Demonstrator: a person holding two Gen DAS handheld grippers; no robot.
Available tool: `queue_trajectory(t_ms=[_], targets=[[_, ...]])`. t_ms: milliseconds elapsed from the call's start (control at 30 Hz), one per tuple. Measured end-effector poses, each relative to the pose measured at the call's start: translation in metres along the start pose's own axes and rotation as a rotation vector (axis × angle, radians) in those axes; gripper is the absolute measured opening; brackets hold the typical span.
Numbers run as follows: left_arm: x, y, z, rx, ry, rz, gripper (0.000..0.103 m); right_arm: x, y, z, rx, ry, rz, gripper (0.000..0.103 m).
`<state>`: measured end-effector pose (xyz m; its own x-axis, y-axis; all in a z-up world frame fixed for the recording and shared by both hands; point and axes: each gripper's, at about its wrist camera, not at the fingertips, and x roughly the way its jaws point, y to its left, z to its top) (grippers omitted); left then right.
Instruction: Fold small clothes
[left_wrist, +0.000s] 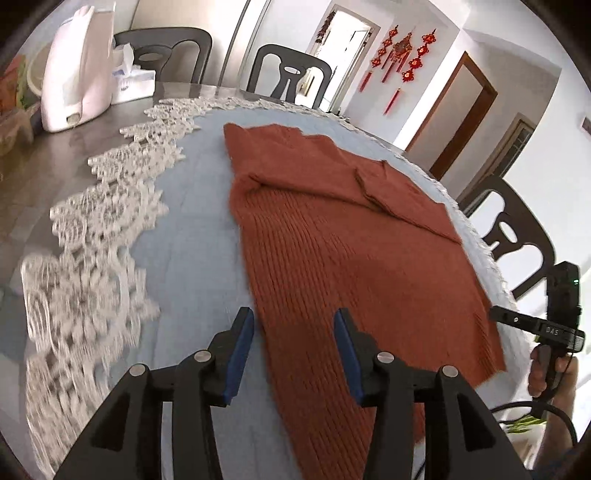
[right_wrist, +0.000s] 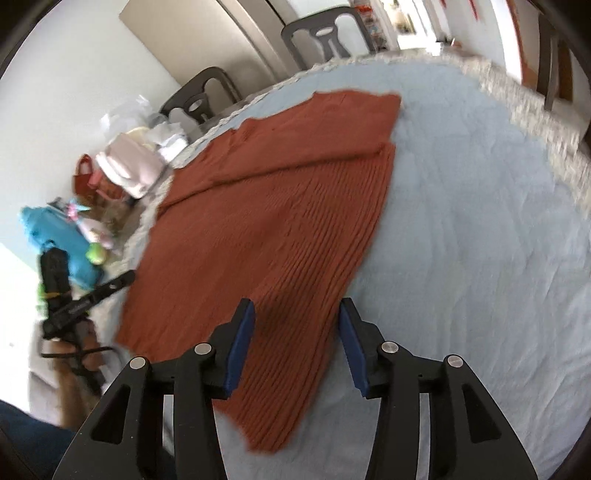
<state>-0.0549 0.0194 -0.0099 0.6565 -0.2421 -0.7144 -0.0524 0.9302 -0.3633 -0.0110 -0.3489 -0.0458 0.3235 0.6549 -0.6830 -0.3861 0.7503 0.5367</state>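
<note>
A rust-red ribbed knit garment (left_wrist: 332, 229) lies flat on a light blue cloth (left_wrist: 199, 236), with a sleeve folded across its upper part. My left gripper (left_wrist: 293, 325) is open and empty, hovering over the garment's near left hem. In the right wrist view the same garment (right_wrist: 280, 221) spreads across the blue cloth (right_wrist: 461, 258). My right gripper (right_wrist: 297, 317) is open and empty above the garment's near right hem corner. The right gripper also shows in the left wrist view (left_wrist: 535, 325), and the left gripper in the right wrist view (right_wrist: 92, 295), each off the garment's side.
White lace trim (left_wrist: 96, 236) borders the blue cloth on a dark table (left_wrist: 44, 155). A white appliance (left_wrist: 77, 70) and tissue box (left_wrist: 133, 81) stand at the far left. Dark chairs (left_wrist: 288, 74) ring the table. Toys and bags (right_wrist: 74, 240) lie beyond the left edge.
</note>
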Motion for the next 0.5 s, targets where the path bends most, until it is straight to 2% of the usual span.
queue_trajectory(t_ms=[200, 300, 433, 500], targets=[[-0.012, 0.001, -0.018, -0.055, 0.009, -0.089, 0.049, 0.0, 0.005, -0.016, 0.009, 0.036, 0.102, 0.047], [-0.013, 0.001, -0.021, -0.069, 0.013, -0.109, 0.049, 0.002, 0.008, -0.018, 0.005, 0.032, 0.112, 0.047], [-0.012, -0.003, -0.024, -0.067, 0.011, -0.124, 0.047, 0.009, 0.009, -0.017, -0.003, 0.031, 0.09, 0.018], [-0.012, -0.004, -0.025, -0.067, 0.011, -0.125, 0.047, 0.009, 0.008, -0.017, -0.001, 0.03, 0.092, 0.013]])
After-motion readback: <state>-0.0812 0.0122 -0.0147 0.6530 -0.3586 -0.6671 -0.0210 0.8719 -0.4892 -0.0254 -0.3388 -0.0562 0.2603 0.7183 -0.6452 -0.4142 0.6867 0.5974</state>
